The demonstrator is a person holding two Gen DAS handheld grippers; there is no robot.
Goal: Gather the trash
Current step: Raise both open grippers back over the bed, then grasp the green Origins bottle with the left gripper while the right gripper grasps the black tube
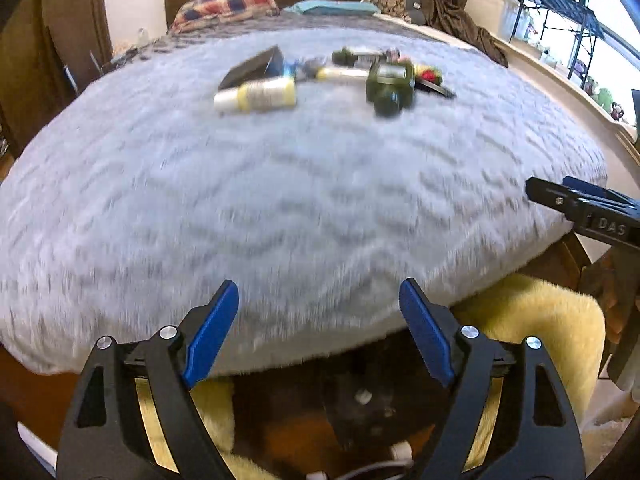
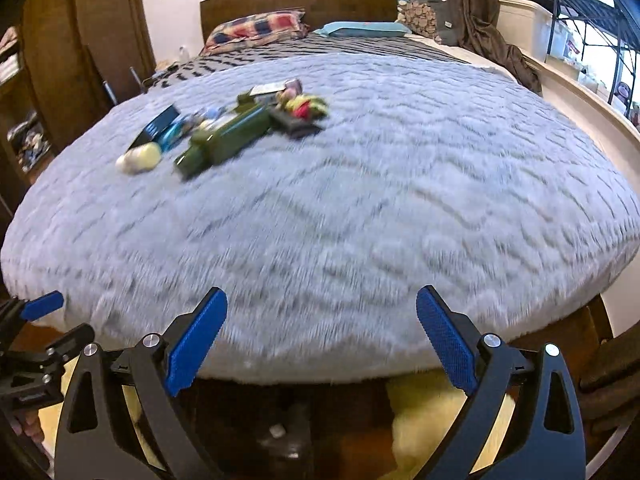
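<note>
I am holding my left claw [image 1: 319, 300] released, its blue pads spread wide and gripping nothing, hovering over the near edge of the bed's fluffy grey blanket [image 1: 280, 200]. My right claw [image 2: 320, 308] is likewise gaping and empty, hanging just beside the left one at the same edge. The trash is lying in a loose cluster on the blanket well ahead of both claws, blurred in both views. Ahead and slightly left of my left claw is lying a pale yellow bottle [image 1: 256, 97] on its side, with a dark flat box [image 1: 254, 66] just behind it. Ahead and slightly right is sitting a dark green bottle [image 1: 390, 84], and beyond it a red and yellow wrapper [image 1: 430, 74]. From my right claw the whole cluster is sitting ahead and to the left, the green bottle [image 2: 224, 140] pointing toward me. A plaid pillow [image 2: 260, 28] is resting far ahead by the wooden headboard [image 2: 300, 0].
</note>
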